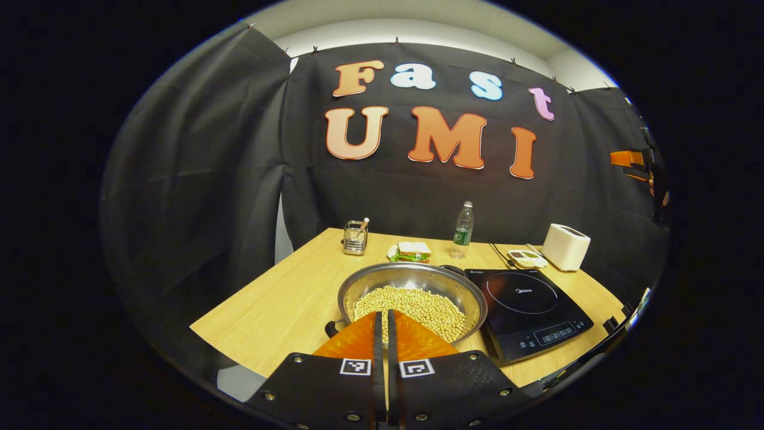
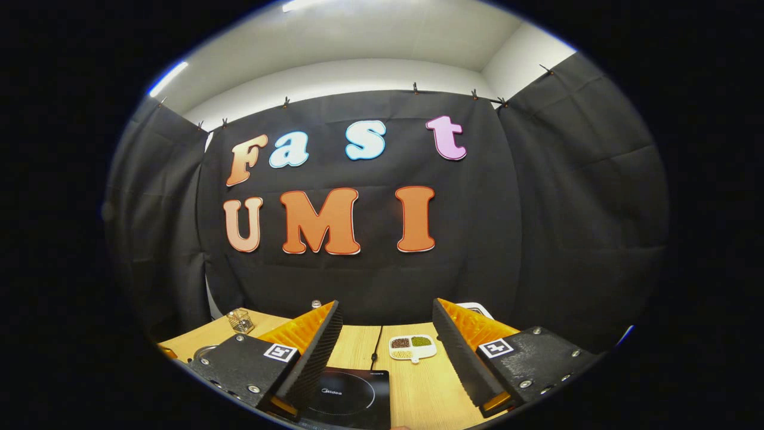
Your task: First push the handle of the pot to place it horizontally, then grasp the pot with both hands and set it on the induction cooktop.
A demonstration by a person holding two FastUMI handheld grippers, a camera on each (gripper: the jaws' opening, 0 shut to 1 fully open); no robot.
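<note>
While the left gripper (image 1: pixel 385 319) is hovering pinched empty over the bean-filled pot (image 1: pixel 412 298) beside the induction cooktop (image 1: pixel 528 307), and the right gripper (image 2: pixel 387 352) is gaping empty, a hard shove on what is probably the handle (image 1: pixel 332 327) is risking spilled beans.

Each hand-held gripper, the left (image 1: pixel 385 325) and the right (image 2: pixel 387 346), has two wedge-shaped fingers set in black plates fastened with silver screws. Each plate bears a small square black-and-white marker. The right one's inner finger faces are ridged like saw teeth.
</note>
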